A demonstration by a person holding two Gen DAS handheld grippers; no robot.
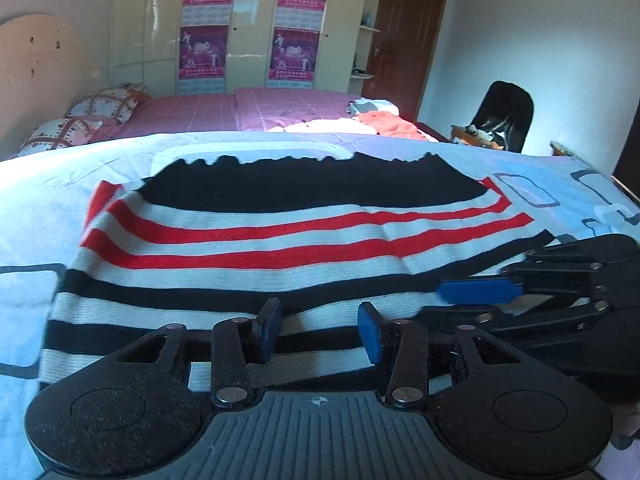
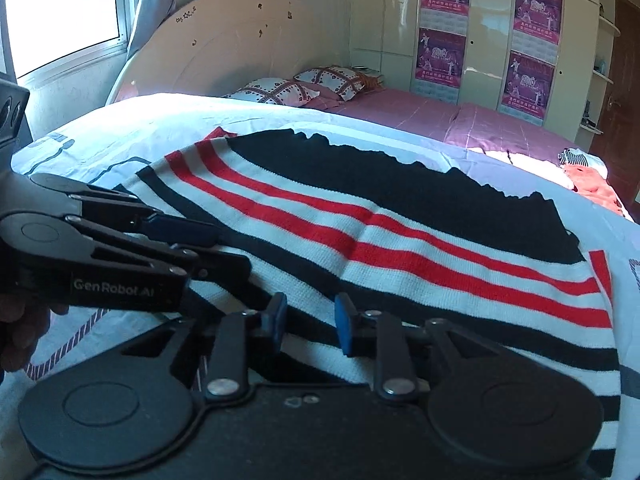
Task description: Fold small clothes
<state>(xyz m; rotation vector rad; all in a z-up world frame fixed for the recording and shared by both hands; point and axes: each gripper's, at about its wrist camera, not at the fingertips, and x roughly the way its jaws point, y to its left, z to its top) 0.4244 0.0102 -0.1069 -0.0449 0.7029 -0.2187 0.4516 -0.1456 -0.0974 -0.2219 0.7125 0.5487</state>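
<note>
A knitted garment with black, white and red stripes [image 1: 256,240] lies flat on a light blue sheet [image 1: 48,208]; it also shows in the right wrist view [image 2: 360,240]. My left gripper [image 1: 319,330] is open, its blue pads over the garment's near striped edge with nothing between them. My right gripper [image 2: 310,322] is open over the same near edge. The right gripper reaches in from the right in the left wrist view [image 1: 476,292], low over the cloth. The left gripper reaches in from the left in the right wrist view [image 2: 180,232]. The two grippers sit side by side.
A pink bed [image 1: 224,114] with patterned pillows [image 2: 280,90] lies beyond. Orange and white clothes [image 1: 384,122] are heaped on its right end. A black chair [image 1: 504,114] stands at the right. A wardrobe with posters [image 1: 248,24] and a brown door [image 1: 404,32] line the far wall.
</note>
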